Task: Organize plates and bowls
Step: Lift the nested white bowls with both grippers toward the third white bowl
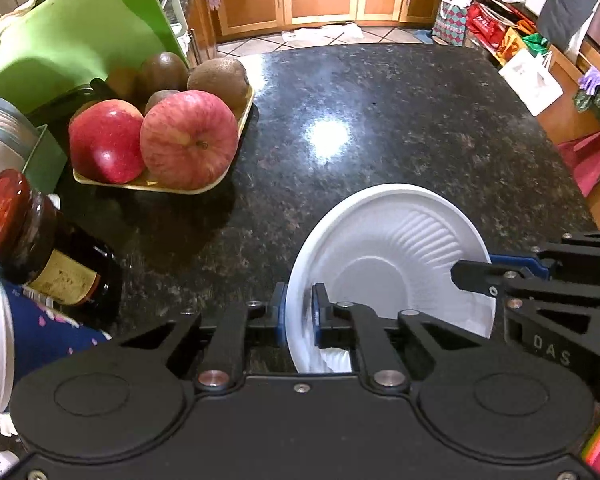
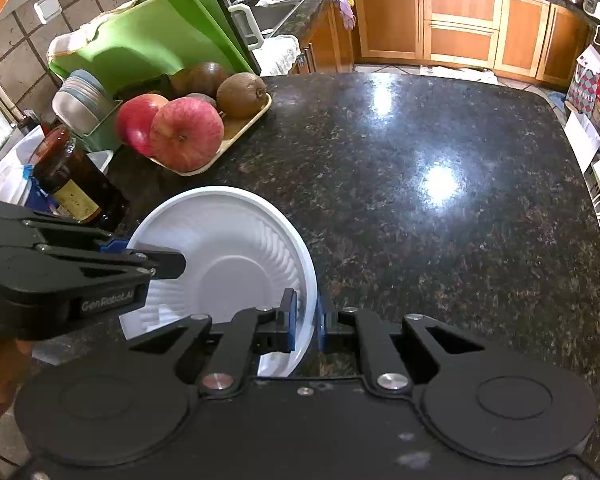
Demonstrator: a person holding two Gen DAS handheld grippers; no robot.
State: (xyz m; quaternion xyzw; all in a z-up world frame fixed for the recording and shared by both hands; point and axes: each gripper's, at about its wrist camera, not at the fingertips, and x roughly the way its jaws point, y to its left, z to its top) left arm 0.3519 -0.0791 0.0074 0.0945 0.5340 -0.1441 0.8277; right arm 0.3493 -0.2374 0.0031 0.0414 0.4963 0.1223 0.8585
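A: Where is the white ribbed disposable bowl [image 1: 396, 252]?

B: On the dark speckled granite countertop [image 2: 440, 240], near its front edge and toward the left side, pinched from both sides.

A: By which gripper?

B: Both. The left gripper [image 1: 300, 312] has its blue-padded jaws closed tight on the bowl's left rim, one pad inside the wall and one outside. The right gripper [image 2: 306, 320] grips the opposite rim the same way, jaws nearly together with only the thin rim between them.

A: Is the bowl flat on the stone?

B: I cannot tell; it looks slightly tilted.

A: What lies around it?

B: Just left of the bowl stands a brown glass jar with a red lid [image 2: 70, 176]. Farther back along the left edge sits a pale yellow foam tray [image 1: 160, 184] holding two red apples [image 1: 188, 140] and some brown kiwis [image 1: 220, 78]. Behind that leans a green plastic cutting board [image 2: 152, 44].
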